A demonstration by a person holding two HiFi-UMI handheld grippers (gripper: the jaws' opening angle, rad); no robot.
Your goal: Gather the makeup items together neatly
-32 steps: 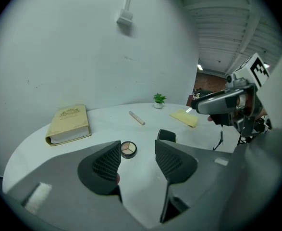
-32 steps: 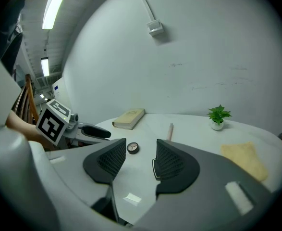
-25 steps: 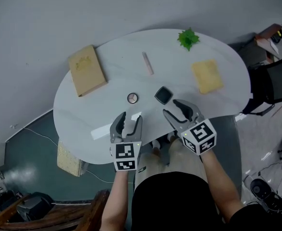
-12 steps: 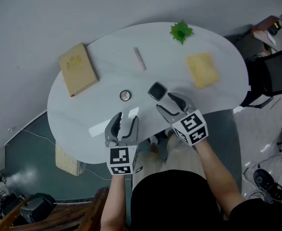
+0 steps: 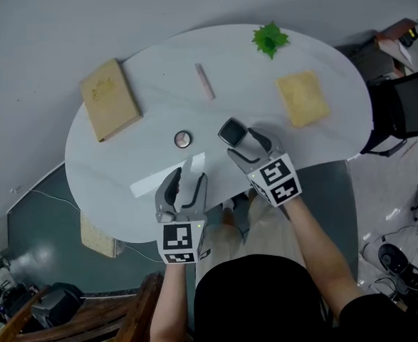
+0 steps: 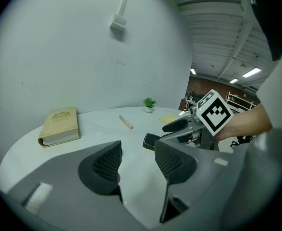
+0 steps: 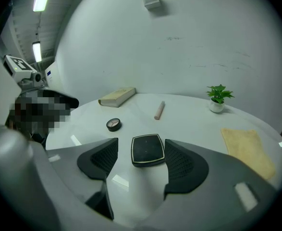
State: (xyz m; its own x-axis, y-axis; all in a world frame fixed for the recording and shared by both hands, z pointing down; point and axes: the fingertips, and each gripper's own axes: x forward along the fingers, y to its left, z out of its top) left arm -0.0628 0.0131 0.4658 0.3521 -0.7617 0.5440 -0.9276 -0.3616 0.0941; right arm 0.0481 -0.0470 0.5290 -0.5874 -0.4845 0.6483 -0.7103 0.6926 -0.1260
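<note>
The table (image 5: 159, 70) carries a book (image 5: 109, 107) at its left edge, a cloth (image 5: 302, 98) toward the right edge and a plant (image 5: 269, 39) at the far edge. None of these look like makeup.

The makeup items lie in the middle, well apart from each other: a black compact (image 5: 232, 130), a stick (image 5: 204, 81) further back and a round tin (image 5: 183, 139) to the left of the compact.

The right gripper (image 5: 243, 141) has its jaws opening wide, and the compact lies flat between them; the pads do not touch it yet. To grip well, I think the jaws should go down until the pads are level with its thin sides, then close squarely on two opposite sides so it does not turn or slip.

The left gripper (image 5: 188, 180) hangs over the near edge, its jaws a little apart with nothing between them. It could take the tin.

Compared with one second ago, the right gripper has come forward from behind the compact to around it, and its jaws are wider. The left gripper has hardly moved.
</note>
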